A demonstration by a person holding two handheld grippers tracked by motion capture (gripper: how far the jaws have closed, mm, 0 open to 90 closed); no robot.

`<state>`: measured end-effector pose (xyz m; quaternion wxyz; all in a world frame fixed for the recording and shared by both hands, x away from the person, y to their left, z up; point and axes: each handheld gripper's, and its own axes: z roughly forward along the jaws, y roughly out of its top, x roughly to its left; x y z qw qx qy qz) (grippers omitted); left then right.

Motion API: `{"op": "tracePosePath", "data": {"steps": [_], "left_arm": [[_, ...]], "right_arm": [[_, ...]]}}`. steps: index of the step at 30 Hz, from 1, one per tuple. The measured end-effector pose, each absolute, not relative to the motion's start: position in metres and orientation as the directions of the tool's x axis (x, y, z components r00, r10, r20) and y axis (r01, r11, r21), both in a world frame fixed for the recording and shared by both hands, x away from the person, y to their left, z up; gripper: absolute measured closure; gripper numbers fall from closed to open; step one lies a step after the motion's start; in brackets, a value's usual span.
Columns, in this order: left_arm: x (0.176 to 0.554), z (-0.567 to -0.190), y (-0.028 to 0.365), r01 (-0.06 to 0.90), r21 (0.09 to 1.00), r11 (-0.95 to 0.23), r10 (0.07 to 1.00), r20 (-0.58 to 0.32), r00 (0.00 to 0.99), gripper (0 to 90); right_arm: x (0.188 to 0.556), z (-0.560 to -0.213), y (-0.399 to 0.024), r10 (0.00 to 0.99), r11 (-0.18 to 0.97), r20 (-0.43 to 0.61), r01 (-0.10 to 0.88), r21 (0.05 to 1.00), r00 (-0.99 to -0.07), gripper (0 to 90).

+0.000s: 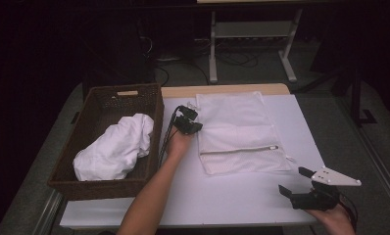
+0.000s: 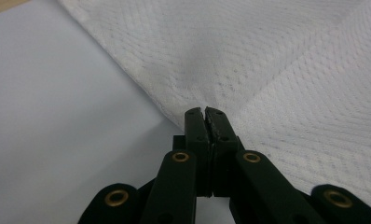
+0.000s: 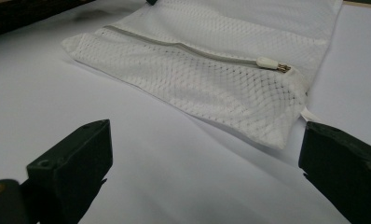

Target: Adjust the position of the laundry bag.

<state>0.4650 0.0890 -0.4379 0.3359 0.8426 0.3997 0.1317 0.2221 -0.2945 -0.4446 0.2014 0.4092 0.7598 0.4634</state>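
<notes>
- My table (image 1: 242, 196) has a white top.
- The wicker basket (image 1: 149, 105) sits along its left edge.
- The white mesh bag (image 1: 237, 129) lies flat toward the far edge, zipper end nearest me.

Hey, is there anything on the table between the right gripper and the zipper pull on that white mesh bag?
Nothing visible. The right gripper stands open near the table's front right, and bare white tabletop runs from its jaws to the white mesh laundry bag, whose zipper pull lies exposed at its near corner.
</notes>
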Motion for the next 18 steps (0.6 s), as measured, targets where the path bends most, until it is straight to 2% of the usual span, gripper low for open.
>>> {"op": "tracePosePath", "data": {"steps": [13,18], "left_arm": [[0.4695,-0.4418,0.0956,0.598,0.675,-0.431,0.786,-0.045,0.617,87.3],[0.4633,-0.4339,0.0964,0.603,0.685,-0.409,0.786,-0.072,0.615,76.2]], "right_arm": [[0.2218,-0.4447,-0.2948,0.808,0.233,0.076,0.436,0.869,-0.584,2.4],[0.2222,-0.445,-0.2948,0.808,0.233,0.078,0.439,0.868,-0.584,2.4]]}}
